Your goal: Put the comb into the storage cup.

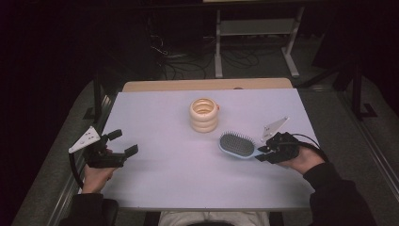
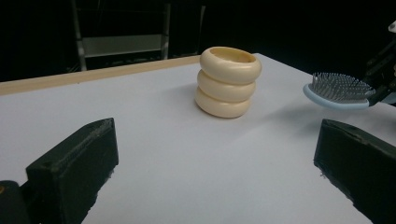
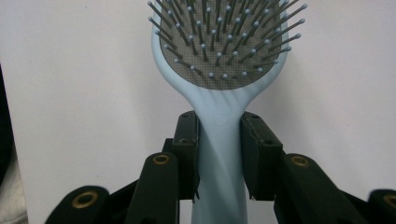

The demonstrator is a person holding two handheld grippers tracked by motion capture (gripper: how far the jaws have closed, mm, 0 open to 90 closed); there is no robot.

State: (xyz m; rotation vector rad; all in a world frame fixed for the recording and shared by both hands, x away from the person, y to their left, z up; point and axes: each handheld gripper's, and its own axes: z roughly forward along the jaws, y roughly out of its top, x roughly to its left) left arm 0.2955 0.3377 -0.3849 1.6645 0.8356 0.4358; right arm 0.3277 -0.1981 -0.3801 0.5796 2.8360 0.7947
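Right gripper view: your right gripper (image 3: 219, 154) has both jaws clamped on the handle of the blue hairbrush (image 3: 223, 60), bristles up, head clear of the white table (image 1: 188, 174) at right-centre. Handle grip keeps the bristles free. Left gripper (image 1: 123, 142) sits wide open, empty, near left. Cream ring-stacked cup (image 1: 204, 115) stands far-centre, likely your drop target.

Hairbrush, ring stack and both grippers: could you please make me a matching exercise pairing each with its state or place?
1. hairbrush
2. ring stack
3. left gripper
4. right gripper

a. open, with nothing in it
b. standing upright mid-table
c. held by its handle, bristles up
d. shut on a light blue handle

Pairs: 1-c, 2-b, 3-a, 4-d
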